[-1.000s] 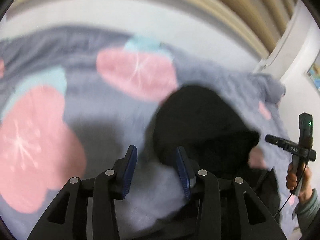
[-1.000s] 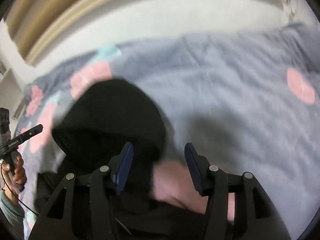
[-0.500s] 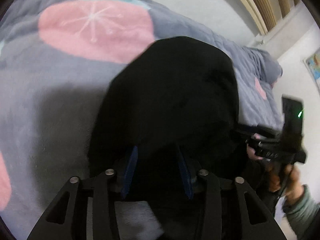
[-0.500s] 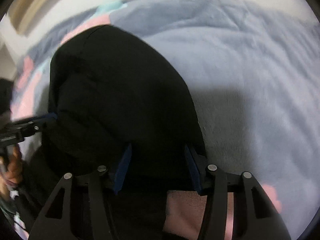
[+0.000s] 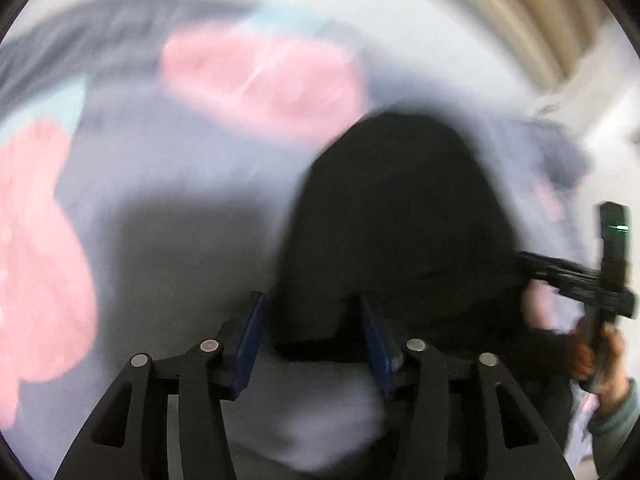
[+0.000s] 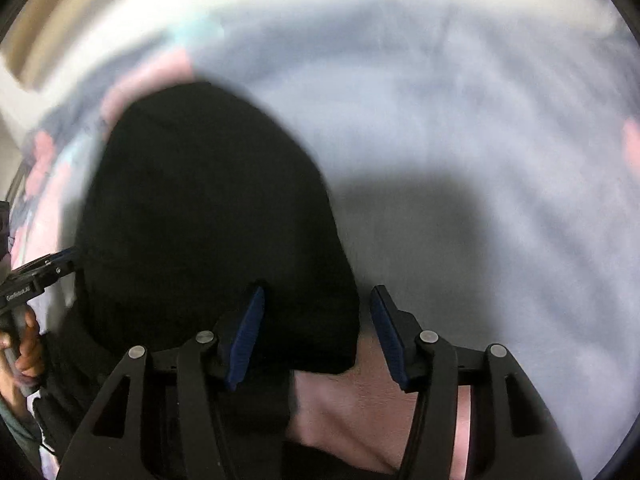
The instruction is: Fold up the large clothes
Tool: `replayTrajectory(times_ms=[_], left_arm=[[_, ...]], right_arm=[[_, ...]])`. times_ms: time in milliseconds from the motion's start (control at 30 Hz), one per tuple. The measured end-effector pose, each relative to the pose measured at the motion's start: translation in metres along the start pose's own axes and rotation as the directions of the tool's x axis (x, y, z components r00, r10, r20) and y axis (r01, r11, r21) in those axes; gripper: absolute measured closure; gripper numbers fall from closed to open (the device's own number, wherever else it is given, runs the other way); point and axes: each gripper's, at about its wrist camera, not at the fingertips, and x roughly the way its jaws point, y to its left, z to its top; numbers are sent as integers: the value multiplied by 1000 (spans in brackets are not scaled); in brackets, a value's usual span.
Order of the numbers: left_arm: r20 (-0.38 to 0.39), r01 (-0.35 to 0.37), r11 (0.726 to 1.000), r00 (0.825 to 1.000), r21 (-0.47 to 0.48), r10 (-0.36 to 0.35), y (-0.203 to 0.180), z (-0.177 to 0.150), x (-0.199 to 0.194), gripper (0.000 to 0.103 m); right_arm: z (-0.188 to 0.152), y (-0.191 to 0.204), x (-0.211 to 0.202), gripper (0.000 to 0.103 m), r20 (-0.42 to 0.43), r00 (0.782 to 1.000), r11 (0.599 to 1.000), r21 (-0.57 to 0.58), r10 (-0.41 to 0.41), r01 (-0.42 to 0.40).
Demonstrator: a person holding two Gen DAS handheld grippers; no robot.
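Note:
A black garment (image 5: 396, 224) lies on the bed, its rounded hood end pointing away; it also shows in the right wrist view (image 6: 208, 224). My left gripper (image 5: 314, 336) is open, its blue pads either side of the garment's near left edge. My right gripper (image 6: 318, 332) is open at the garment's near right edge, left pad over the black cloth, right pad over the blanket. Both views are motion-blurred. The right gripper shows at the right of the left wrist view (image 5: 576, 280), and the left gripper at the left of the right wrist view (image 6: 36, 276).
A grey fleece blanket (image 5: 168, 216) with big pink and teal shapes covers the bed, and also shows in the right wrist view (image 6: 460, 152). A white wall and beige curtain (image 5: 520, 16) stand behind. A pink patch (image 6: 360, 404) lies under my right gripper.
Both grippers have pulled back and up from the black garment, which looks smaller and farther than half a second ago. Jaws stay open.

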Motion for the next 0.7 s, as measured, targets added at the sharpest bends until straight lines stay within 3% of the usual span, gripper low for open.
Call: replayTrajectory(times_ms=[200,367,400,500,700], left_arm=[[50,-3,1000,999,29,2,-4,-3,-9,44],[160,89,996,983,28,-93,-4,7,-48,43],[168,105,994,980,40,-110,-5,14,-54,43],[155,128,990,979,54,-135,-2,32,-54,43],[43,204,979,978,-6,-204,6,56,-12,43]], right_arm=[[-2,-14,-8,44,32,998,998,0,58,-58],[3,-21,-38,36,75,989,992,-29,127,-125],[5,-24,-42,30,83,988,991,-31,134,-132],[6,-31,-49,26,107,988,993,-32,114,-111],[22,-36,-22,26,53,984,986,-12,167,-167]])
